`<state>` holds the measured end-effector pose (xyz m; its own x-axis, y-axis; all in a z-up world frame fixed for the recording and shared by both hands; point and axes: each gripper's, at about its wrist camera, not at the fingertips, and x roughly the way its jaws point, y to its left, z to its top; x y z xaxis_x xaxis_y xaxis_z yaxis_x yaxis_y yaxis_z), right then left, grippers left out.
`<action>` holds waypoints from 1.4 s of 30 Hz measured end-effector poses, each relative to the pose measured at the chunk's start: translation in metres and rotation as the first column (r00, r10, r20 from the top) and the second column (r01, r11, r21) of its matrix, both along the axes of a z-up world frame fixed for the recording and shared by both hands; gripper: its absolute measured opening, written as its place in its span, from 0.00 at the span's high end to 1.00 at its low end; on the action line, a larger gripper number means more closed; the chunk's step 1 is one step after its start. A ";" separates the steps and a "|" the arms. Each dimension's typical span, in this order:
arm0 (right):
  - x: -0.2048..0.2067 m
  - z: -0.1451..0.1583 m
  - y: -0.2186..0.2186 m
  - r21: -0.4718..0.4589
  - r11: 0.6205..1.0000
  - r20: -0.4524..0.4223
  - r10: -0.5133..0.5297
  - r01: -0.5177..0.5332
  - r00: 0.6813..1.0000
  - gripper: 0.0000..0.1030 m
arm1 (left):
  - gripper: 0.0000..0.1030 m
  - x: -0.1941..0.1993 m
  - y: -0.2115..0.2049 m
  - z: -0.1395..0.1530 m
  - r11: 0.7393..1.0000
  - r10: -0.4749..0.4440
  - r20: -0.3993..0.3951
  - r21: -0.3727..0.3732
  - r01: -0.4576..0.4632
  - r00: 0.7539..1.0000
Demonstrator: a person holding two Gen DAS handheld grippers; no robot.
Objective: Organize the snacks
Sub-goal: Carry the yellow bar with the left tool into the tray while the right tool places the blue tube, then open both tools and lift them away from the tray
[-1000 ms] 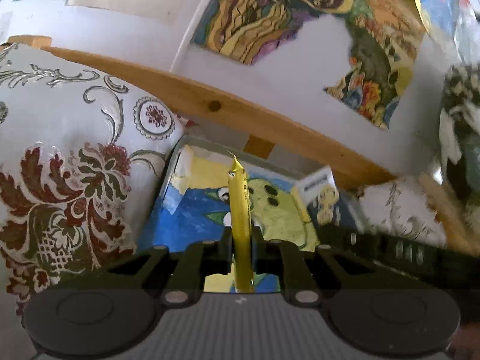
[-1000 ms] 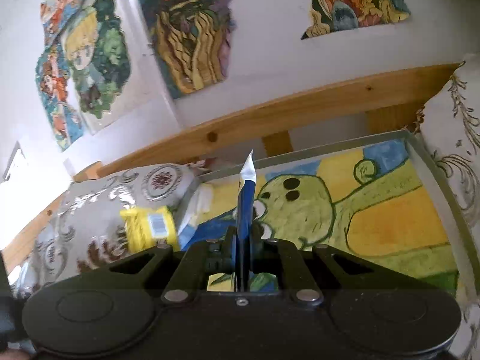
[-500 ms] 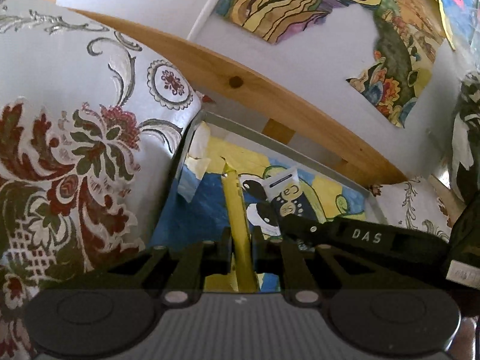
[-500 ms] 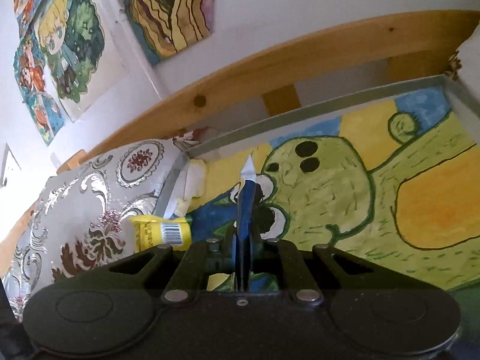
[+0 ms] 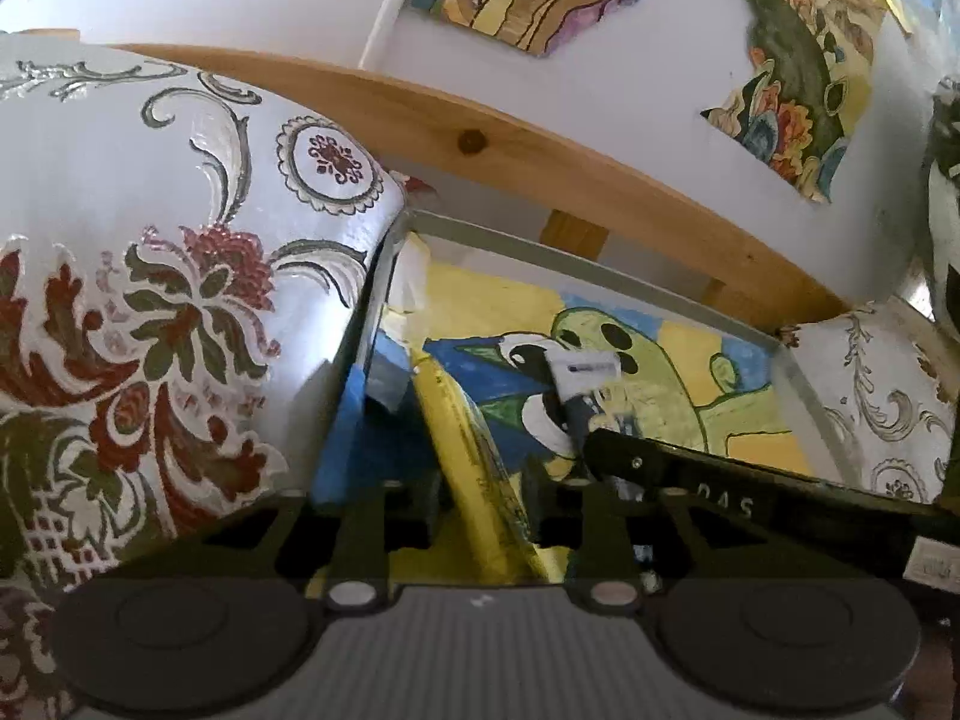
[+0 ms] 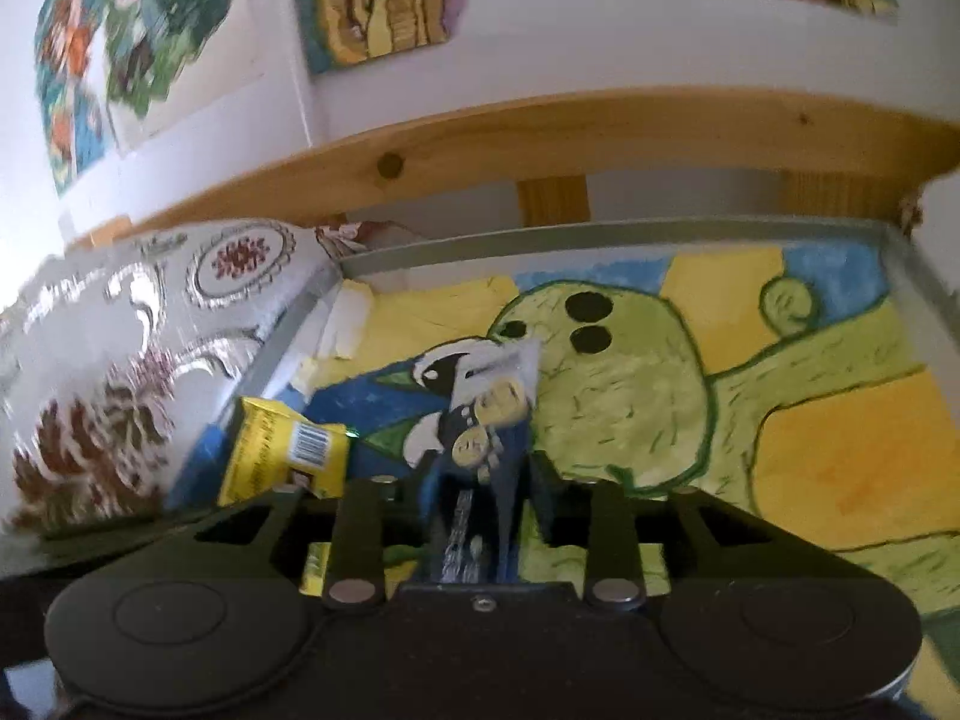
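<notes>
The yellow snack packet [image 5: 474, 450] carries a white barcode patch, seen from the right wrist. The dark blue snack packet [image 6: 486, 420] shows yellow round shapes and a silvery white top. The tray [image 6: 600, 237] has a grey rim; its floor is painted with a green spotted creature outlined in dark green, over yellow and blue fields. The cushion [image 5: 150, 300] is white with dark red and olive floral scrolls. The rail [image 6: 540, 132] is pale knotted wood. Both tongs are black.
</notes>
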<state>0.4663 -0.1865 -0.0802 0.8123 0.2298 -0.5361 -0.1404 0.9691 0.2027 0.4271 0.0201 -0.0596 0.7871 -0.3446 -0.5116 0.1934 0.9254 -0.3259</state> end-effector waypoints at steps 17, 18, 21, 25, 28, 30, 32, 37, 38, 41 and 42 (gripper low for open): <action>-0.063 0.045 -0.032 -0.096 0.989 0.134 -0.103 0.116 0.986 0.19 | 0.11 -0.039 0.001 0.036 0.998 0.053 0.086 -0.049 -0.049 0.995; -0.069 0.049 -0.034 -0.097 0.988 0.144 -0.107 0.122 0.984 0.16 | 0.09 -0.043 0.001 0.040 0.998 0.055 0.098 -0.046 -0.051 0.994; -0.089 0.058 -0.040 -0.103 0.984 0.176 -0.123 0.143 0.977 0.10 | 0.02 -0.059 0.001 0.051 0.996 0.085 0.134 -0.039 -0.081 0.987; -0.114 0.069 -0.046 -0.092 0.982 0.207 -0.143 0.165 0.968 0.07 | 0.01 -0.077 0.001 0.063 0.994 0.106 0.159 -0.025 -0.104 0.982; -0.135 0.076 -0.050 -0.079 0.981 0.229 -0.157 0.179 0.961 0.04 | 0.00 -0.093 0.000 0.071 0.994 0.109 0.169 -0.006 -0.110 0.980; -0.151 0.080 -0.052 -0.076 0.978 0.247 -0.169 0.193 0.954 0.03 | 0.00 -0.105 -0.002 0.076 0.993 0.109 0.184 0.013 -0.114 0.977; -0.167 0.084 -0.052 -0.078 0.976 0.263 -0.175 0.202 0.949 0.02 | 0.00 -0.119 -0.002 0.080 0.992 0.114 0.200 0.028 -0.122 0.973; -0.210 0.091 -0.054 -0.085 0.974 0.304 -0.175 0.210 0.936 0.01 | 0.00 -0.157 -0.004 0.088 0.990 0.118 0.225 0.047 -0.132 0.967; -0.218 0.092 -0.054 -0.087 0.974 0.310 -0.175 0.211 0.935 0.01 | 0.00 -0.164 -0.004 0.089 0.990 0.121 0.229 0.049 -0.135 0.966; -0.244 0.094 -0.054 -0.097 0.973 0.327 -0.170 0.212 0.930 0.01 | 0.00 -0.187 -0.002 0.091 0.987 0.131 0.236 0.057 -0.149 0.963; -0.253 0.094 -0.055 -0.099 0.972 0.332 -0.170 0.214 0.928 0.01 | 0.00 -0.195 -0.001 0.091 0.986 0.140 0.236 0.060 -0.158 0.962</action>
<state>0.2131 -0.2417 0.0140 0.9667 -0.0024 -0.2559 0.0150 0.9988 0.0472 0.2323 0.0188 0.0314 0.9262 -0.1814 -0.3306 0.1131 0.9700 -0.2153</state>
